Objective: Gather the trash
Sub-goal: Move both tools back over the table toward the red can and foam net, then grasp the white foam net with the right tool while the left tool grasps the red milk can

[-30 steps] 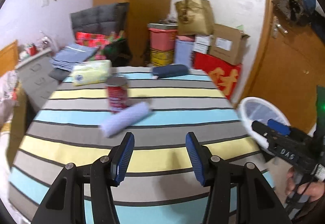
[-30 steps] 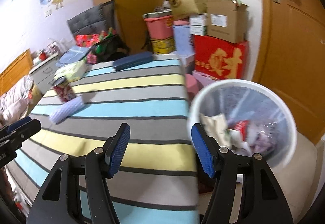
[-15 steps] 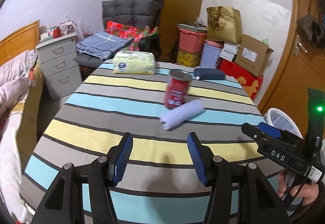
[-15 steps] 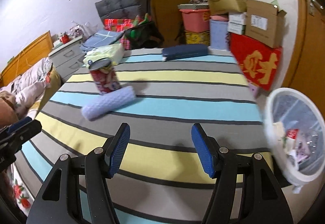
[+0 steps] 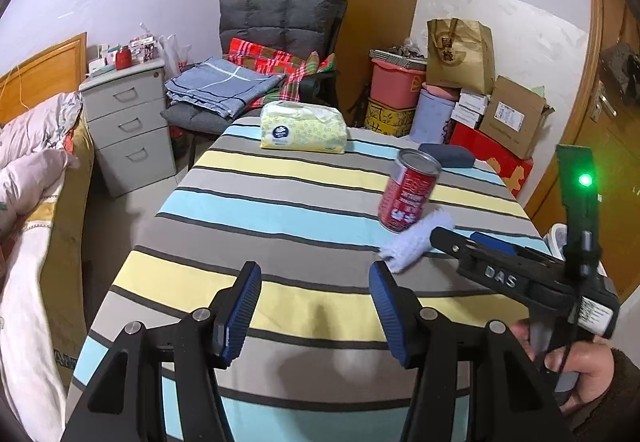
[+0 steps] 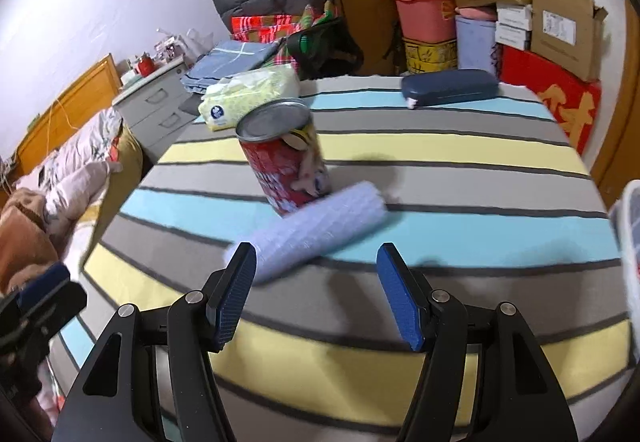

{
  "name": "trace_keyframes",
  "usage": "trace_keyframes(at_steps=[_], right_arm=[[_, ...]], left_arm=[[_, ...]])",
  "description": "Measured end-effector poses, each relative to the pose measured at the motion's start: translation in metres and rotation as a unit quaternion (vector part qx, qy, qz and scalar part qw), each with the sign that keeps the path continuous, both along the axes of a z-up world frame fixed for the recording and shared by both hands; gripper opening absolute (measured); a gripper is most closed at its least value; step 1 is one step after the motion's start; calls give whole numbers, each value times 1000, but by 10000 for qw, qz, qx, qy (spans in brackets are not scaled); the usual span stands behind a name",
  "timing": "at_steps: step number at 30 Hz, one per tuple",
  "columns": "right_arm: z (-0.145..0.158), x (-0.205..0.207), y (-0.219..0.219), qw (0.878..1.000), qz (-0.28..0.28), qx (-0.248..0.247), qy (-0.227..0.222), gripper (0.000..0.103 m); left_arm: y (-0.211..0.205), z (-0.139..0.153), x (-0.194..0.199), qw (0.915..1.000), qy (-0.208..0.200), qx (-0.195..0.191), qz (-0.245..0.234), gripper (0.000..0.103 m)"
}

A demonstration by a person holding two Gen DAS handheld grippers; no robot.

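Observation:
A red can (image 6: 286, 157) stands on the striped table (image 6: 460, 177), with a rolled pale lilac cloth (image 6: 316, 232) lying against its near side. My right gripper (image 6: 316, 282) is open and empty, just short of the roll. The can (image 5: 410, 191) and the roll (image 5: 416, 242) also show in the left wrist view, right of centre. My left gripper (image 5: 314, 302) is open and empty over the table's near stripes. The right gripper (image 5: 500, 266) shows there at the right, held by a hand. The white trash bin (image 6: 630, 226) is at the table's right edge.
A yellow tissue pack (image 5: 304, 131) and a dark blue case (image 5: 448, 155) lie at the far end of the table. A bed (image 5: 28, 201) and grey drawers (image 5: 128, 121) stand to the left. Boxes and bags (image 5: 472, 93) are stacked at the back right, beside a wooden door.
Both grippers swung left, away from the bin. The right gripper has closed in on the can and the roll. The left view now faces the table's left half.

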State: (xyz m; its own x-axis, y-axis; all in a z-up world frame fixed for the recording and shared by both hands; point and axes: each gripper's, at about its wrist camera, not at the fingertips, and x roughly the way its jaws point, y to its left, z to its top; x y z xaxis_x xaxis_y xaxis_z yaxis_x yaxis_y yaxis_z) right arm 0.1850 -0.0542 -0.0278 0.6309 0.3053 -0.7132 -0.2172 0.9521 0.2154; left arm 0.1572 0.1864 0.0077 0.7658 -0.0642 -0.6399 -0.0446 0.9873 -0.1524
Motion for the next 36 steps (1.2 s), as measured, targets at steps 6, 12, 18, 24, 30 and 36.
trace_keyframes(at_steps=[6, 12, 18, 24, 30, 36], right_arm=[[-9, 16, 8, 9989, -278, 181, 318, 65], [-17, 23, 14, 9972, -483, -26, 579, 66], [-14, 20, 4, 9954, -500, -193, 797, 51], [-14, 21, -9, 9949, -182, 266, 959, 26], [-12, 21, -19, 9944, 80, 455, 955, 22], [-10, 25, -38, 9962, -2, 254, 831, 21]], left_arm=[[15, -7, 11, 9999, 73, -104, 52, 56], [21, -11, 25, 9998, 139, -132, 58, 56], [15, -8, 42, 9998, 125, -171, -30, 56], [1, -8, 62, 9992, 157, -283, -219, 56], [-15, -9, 79, 9985, 211, -337, -389, 56], [-37, -13, 97, 9969, 251, -348, -659, 56]])
